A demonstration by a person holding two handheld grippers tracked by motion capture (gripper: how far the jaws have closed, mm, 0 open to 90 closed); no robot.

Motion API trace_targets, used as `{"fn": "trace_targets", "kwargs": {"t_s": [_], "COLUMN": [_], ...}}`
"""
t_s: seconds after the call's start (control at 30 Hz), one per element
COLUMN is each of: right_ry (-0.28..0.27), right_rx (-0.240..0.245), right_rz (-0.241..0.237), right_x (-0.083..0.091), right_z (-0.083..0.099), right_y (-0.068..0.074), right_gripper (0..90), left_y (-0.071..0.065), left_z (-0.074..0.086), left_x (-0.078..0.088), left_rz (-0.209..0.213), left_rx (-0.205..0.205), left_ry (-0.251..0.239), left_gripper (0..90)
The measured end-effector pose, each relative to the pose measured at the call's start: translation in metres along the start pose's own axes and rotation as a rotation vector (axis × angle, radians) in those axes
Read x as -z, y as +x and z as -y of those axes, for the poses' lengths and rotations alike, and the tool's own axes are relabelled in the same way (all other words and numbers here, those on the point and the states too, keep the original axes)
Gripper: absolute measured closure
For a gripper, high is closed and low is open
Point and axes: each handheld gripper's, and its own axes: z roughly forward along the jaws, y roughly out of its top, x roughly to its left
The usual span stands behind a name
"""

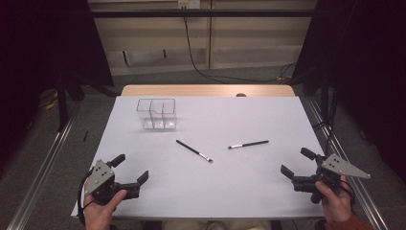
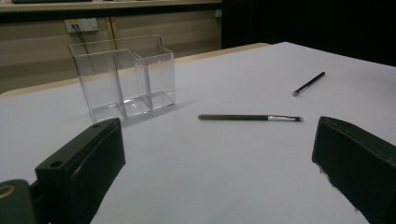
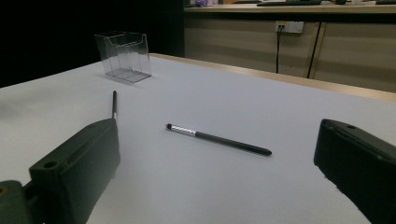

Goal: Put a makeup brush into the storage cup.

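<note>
Two slim black makeup brushes lie flat on the white tabletop (image 1: 143,191) between our hands, neither one touched. Our left tongs (image 1: 130,168) rest near the front left corner, held in our left hand (image 1: 100,211), jaws spread wide with nothing between them; our right tongs (image 1: 297,163) sit near the front right edge in our right hand (image 1: 335,201), jaws likewise spread and holding nothing. The left brush (image 1: 194,150) lies ahead of the left tongs and toward the middle of the tabletop, angled, its metal ferrule and bristle tip pointing toward the front; in the left gripper view the left brush (image 2: 250,118) lies crosswise beyond the gap between the jaws, well apart from them. The right brush (image 1: 248,143) lies nearly level, ahead of the right tongs and inward of them, its bristle end toward the other brush; in the right gripper view the right brush (image 3: 218,139) lies beyond the jaws, apart from both. The two brush tips sit near each other without touching. Farther back on the left stands a clear acrylic organizer (image 1: 156,114) with upright compartments, well beyond both brushes and both tongs.
</note>
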Motion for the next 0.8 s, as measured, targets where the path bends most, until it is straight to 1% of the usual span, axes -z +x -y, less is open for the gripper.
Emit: {"fn": "trace_targets", "kwargs": {"t_s": [0.13, 0.2, 0.27, 0.4, 0.47, 0.5, 0.57, 0.6, 0.67, 0.7, 0.8], "right_ry": [0.004, 0.004, 0.007, 0.006, 0.003, 0.005, 0.006, 0.007, 0.004, 0.004, 0.009], "right_rx": [-0.005, -0.005, -0.005, -0.006, -0.007, -0.006, -0.009, -0.011, -0.016, -0.013, -0.009], "right_rz": [-0.001, -0.005, -0.009, -0.011, -0.010, -0.012, -0.006, -0.004, 0.000, 0.000, 0.002], "right_x": [-0.0006, -0.0011, -0.0018, -0.0021, -0.0016, -0.0012, -0.0004, -0.0002, 0.0003, 0.0004, 0.0004], "right_z": [0.0008, 0.0007, 0.0006, 0.0007, 0.0007, 0.0007, 0.0008, 0.0008, 0.0007, 0.0007, 0.0005], "right_y": [0.0000, -0.0001, 0.0002, 0.0007, 0.0010, 0.0009, 0.0012, 0.0014, 0.0022, 0.0024, 0.0035], "right_gripper": [0.0, 0.0, 0.0, 0.0, 0.0, 0.0, 0.0, 0.0, 0.0, 0.0, 0.0], "left_y": [-0.0004, -0.0007, -0.0011, -0.0014, -0.0022, -0.0029, -0.0043, -0.0043, -0.0039, -0.0032, -0.0045], "left_z": [0.0002, 0.0001, 0.0002, 0.0002, -0.0005, -0.0011, -0.0015, -0.0017, -0.0018, -0.0026, -0.0053], "left_x": [-0.0008, -0.0005, 0.0002, 0.0005, -0.0007, -0.0013, -0.0019, -0.0022, -0.0033, -0.0041, -0.0087], "left_rz": [0.000, 0.000, 0.003, 0.009, 0.019, 0.027, 0.036, 0.044, 0.056, 0.065, 0.069], "left_rx": [0.001, -0.016, -0.004, -0.002, -0.003, -0.011, -0.009, -0.015, -0.012, -0.019, -0.028], "left_ry": [0.012, 0.024, 0.015, 0.023, 0.020, 0.025, 0.022, 0.023, 0.026, 0.032, 0.051], "left_gripper": [2.7, 3.1, 3.5, 3.5, 3.5, 3.5, 3.5, 3.5, 3.4, 3.4, 3.4]}}
